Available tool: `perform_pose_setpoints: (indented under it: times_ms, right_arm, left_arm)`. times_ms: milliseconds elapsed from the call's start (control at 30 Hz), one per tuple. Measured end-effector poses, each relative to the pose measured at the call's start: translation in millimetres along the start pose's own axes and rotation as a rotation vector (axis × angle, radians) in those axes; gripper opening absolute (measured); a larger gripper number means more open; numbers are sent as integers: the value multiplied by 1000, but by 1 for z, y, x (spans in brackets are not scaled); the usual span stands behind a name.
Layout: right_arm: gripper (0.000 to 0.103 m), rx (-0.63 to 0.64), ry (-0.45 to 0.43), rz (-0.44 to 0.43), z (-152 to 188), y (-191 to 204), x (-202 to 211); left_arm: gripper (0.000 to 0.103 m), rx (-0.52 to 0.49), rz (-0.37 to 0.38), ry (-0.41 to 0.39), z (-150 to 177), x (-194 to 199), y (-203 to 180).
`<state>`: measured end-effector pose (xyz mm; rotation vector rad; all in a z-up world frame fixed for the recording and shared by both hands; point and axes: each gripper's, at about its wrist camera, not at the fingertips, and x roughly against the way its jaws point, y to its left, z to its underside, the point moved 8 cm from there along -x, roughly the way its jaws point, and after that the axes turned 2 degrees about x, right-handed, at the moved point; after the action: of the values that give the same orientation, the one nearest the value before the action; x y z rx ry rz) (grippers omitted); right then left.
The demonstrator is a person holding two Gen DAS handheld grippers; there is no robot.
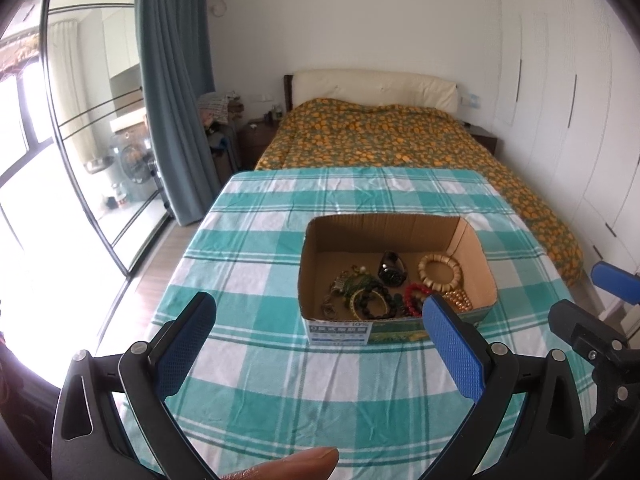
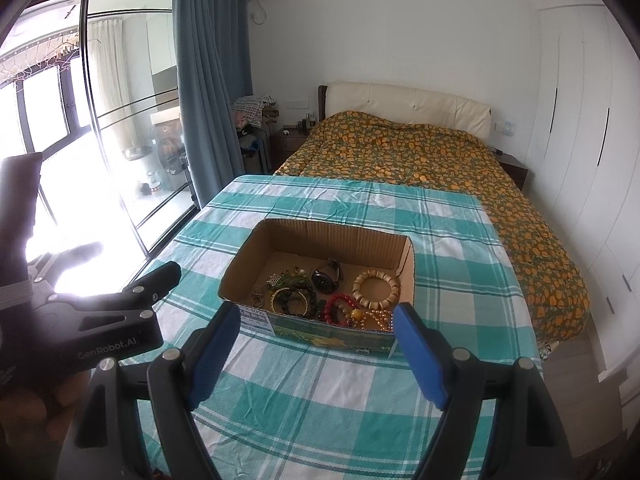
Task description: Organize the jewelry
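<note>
An open cardboard box (image 1: pixel 474 252) (image 2: pixel 240 258) stands on the checked tablecloth and holds several pieces of jewelry. Among them are a black watch (image 1: pixel 391 269) (image 2: pixel 326 276), a cream beaded bracelet (image 1: pixel 440 274) (image 2: pixel 376 289), a red bead bracelet (image 1: pixel 414 298) (image 2: pixel 338 307), a dark bead bracelet (image 1: pixel 374 303) (image 2: pixel 292 296) and gold beads (image 1: pixel 460 300) (image 2: pixel 380 316). My left gripper (image 1: pixel 320 312) is open, just short of the box's near wall. My right gripper (image 2: pixel 318 318) is open too, its fingers either side of the box's near wall. Neither holds anything.
The table (image 1: pixel 248 240) (image 2: pixel 452 240) carries a green and white checked cloth. Behind it is a bed (image 1: pixel 380 136) (image 2: pixel 420 156) with an orange patterned cover. A glass sliding door and blue curtain (image 1: pixel 172 80) are at left, white wardrobes (image 2: pixel 580 100) at right. A fingertip (image 1: pixel 288 464) shows at the bottom.
</note>
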<state>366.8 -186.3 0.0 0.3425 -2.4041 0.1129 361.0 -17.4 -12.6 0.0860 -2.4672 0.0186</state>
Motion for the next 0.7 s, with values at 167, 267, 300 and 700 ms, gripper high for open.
perform_pose_setpoints:
  times_ms: [167,267,300,700]
  right_arm:
    - [80,-3,0,3,1,-1,1]
    - [80,-6,-4,2,0,-2,3]
    - [80,-6,-5,3,0,-2,4]
    - [80,-11,1,4,-1,-3,4]
  left_arm:
    - [103,-1,0,5,2,2,1]
    - [103,-3,1,10,2,2,0]
    - [103,-3,1,11,3,2,0]
    - [103,2,0,17,3,4,4]
